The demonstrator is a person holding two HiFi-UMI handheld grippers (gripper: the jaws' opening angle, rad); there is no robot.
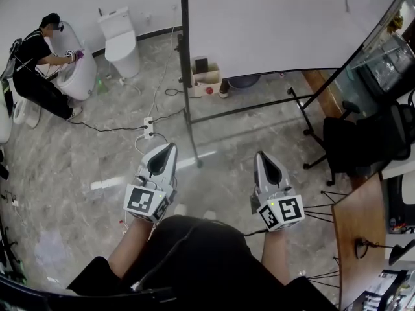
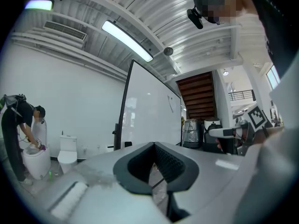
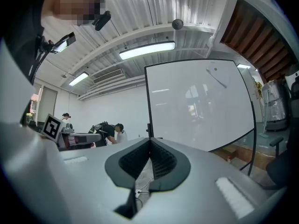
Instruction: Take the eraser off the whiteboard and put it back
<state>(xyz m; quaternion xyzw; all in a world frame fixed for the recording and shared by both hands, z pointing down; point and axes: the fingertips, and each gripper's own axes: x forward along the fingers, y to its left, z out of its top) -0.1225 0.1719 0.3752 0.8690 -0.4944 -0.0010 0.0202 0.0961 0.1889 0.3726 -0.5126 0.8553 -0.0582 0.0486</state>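
The whiteboard (image 1: 279, 24) stands on a black frame ahead of me, its face almost bare. It also shows in the left gripper view (image 2: 149, 111) and the right gripper view (image 3: 201, 106). A small dark spot (image 3: 216, 70) sits high on the board beside a thin line; I cannot tell whether it is the eraser. My left gripper (image 1: 170, 148) and right gripper (image 1: 259, 155) are held level above my lap, well short of the board. Both are shut, with nothing between the jaws (image 2: 153, 144) (image 3: 150, 140).
The board's black stand leg (image 1: 192, 135) reaches the floor between the grippers. A power strip (image 1: 149, 128) and cables lie left of it. A cardboard box (image 1: 206, 76) sits under the board. A toilet (image 1: 120, 41) and a crouching person (image 1: 35, 67) are far left. An office chair (image 1: 363, 141) and a wooden table (image 1: 360, 238) stand right.
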